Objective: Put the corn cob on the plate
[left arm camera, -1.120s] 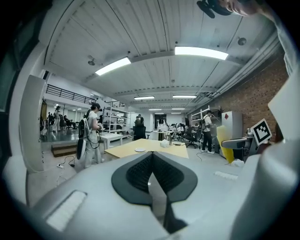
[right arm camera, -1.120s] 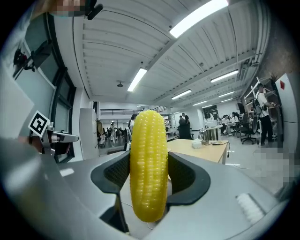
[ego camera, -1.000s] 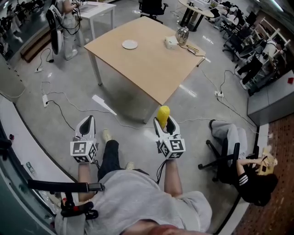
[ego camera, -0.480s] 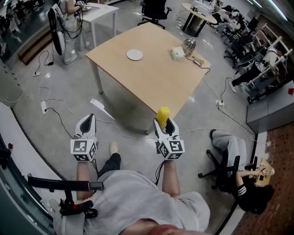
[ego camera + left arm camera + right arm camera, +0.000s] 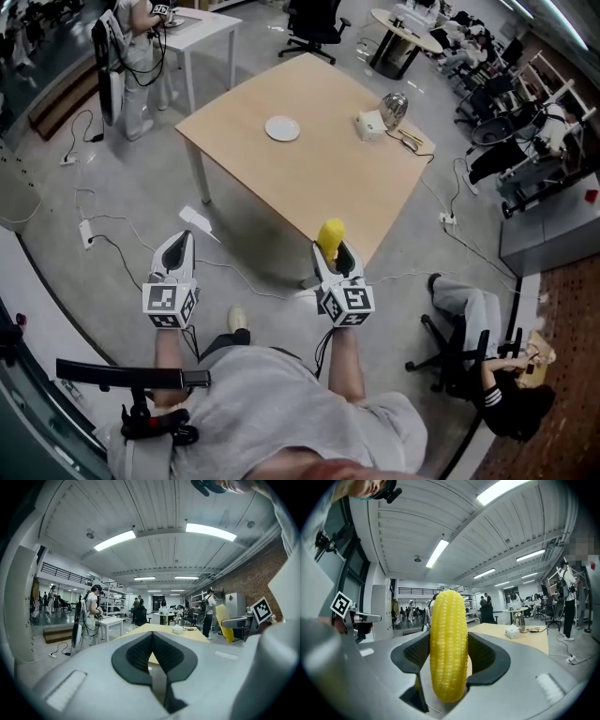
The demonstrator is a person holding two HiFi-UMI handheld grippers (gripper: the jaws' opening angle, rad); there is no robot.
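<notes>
A yellow corn cob (image 5: 330, 234) (image 5: 448, 644) stands upright between the jaws of my right gripper (image 5: 334, 255) (image 5: 449, 663), which is shut on it just short of the wooden table's (image 5: 309, 178) near corner. The small white plate (image 5: 281, 128) lies on the far left part of that table. My left gripper (image 5: 175, 254) (image 5: 152, 656) hangs over the floor to the left, its jaws shut with nothing between them. From the left gripper view the corn cob (image 5: 223, 621) shows at the right.
A white box (image 5: 369, 124) and a shiny metal object (image 5: 395, 109) sit at the table's far right, with cables beside them. Cables trail over the grey floor (image 5: 122, 225). A seated person (image 5: 487, 352) is at the right. Another person (image 5: 131, 56) stands by a white table (image 5: 202, 23).
The table and plate have drawn closer and shifted right in the head view as I walk forward. Both grippers hold their pose, the right still carrying the corn.
</notes>
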